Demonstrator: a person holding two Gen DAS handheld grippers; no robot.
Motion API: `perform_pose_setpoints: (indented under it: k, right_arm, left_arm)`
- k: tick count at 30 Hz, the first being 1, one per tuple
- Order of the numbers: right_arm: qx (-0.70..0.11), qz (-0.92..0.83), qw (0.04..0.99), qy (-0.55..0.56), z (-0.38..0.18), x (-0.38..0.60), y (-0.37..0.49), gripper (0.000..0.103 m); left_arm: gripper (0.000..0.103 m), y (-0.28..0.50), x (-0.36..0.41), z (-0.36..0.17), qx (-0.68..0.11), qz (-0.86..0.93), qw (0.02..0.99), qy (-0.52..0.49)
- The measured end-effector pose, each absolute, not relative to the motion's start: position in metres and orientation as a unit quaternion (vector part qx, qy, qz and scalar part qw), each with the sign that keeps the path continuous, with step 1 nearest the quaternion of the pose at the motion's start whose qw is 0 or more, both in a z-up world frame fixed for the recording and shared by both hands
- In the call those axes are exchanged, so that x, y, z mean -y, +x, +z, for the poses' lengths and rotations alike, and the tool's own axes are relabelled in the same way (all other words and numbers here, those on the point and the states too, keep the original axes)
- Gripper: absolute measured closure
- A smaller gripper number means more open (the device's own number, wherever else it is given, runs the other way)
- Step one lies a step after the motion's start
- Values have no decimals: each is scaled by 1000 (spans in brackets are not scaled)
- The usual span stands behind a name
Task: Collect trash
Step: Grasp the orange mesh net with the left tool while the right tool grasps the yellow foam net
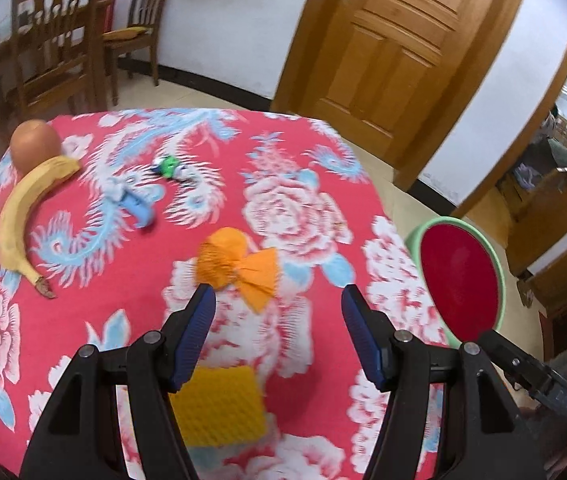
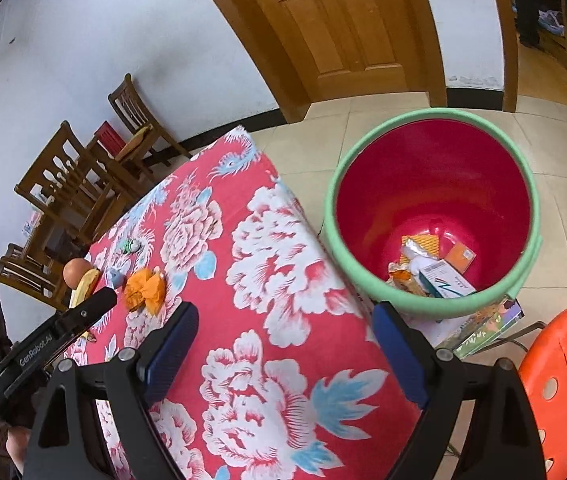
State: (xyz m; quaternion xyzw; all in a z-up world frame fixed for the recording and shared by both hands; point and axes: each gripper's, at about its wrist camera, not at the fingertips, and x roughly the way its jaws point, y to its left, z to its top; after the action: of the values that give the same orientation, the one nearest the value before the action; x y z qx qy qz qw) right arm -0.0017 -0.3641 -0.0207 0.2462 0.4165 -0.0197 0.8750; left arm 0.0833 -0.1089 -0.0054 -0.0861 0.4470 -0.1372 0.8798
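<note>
A yellow honeycomb-textured sponge-like pad [image 1: 219, 406] lies nearest the left wrist camera, on the bench just below and between the arms of the left gripper [image 1: 278, 300], whose jaws stand apart with nothing between them. Just beyond the left blue pad [image 1: 195, 336] sits a crumpled orange wrapper [image 1: 239, 266], resting on the red floral cloth [image 1: 123, 320] that covers the bench. Further back lie a small blue scrap [image 1: 139, 206] and a green and white crumpled piece [image 1: 169, 168], both blurred. A banana [image 1: 23, 224] curves along the far left part of the bench, its upper end touching a round brown fruit [image 1: 35, 144].

In the right wrist view, the right gripper [image 2: 283, 322] hangs over the bench edge, jaws wide apart and empty. Beside the bench, on the tiled floor [image 2: 563, 208], stands the trash bin [image 2: 435, 120], green outside and red inside, with wrappers and cardboard packets [image 2: 431, 268] lying on its bottom. A printed box [image 2: 487, 324] lies on the floor against the bin, and an orange perforated plastic stool [image 2: 559, 376] stands at the right edge. The left gripper's black body [image 2: 43, 348] shows at the lower left of that view. Wooden chairs [image 1: 59, 44] stand by the white wall, and a wooden door [image 1: 387, 48] is behind the bench.
</note>
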Motion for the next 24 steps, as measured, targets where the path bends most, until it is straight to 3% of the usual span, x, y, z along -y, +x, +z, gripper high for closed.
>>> perform_pose_setpoints:
  k: [16, 17, 19, 24]
  right_arm:
    - [-447, -14, 860, 246, -43, 345, 16, 13]
    - [-448, -14, 859, 246, -44, 346, 16, 13]
    - [-450, -15, 858, 248, -47, 346, 18, 13]
    - [-454, -14, 854, 253, -51, 346, 19, 13]
  left_arm:
    - [38, 128, 98, -49, -477, -112, 869, -70]
    - [40, 129, 98, -51, -476, -114, 869, -71]
    - [64, 132, 99, -55, -478, -121, 867, -74]
    - [72, 133, 97, -58, -479, -131, 864, -87]
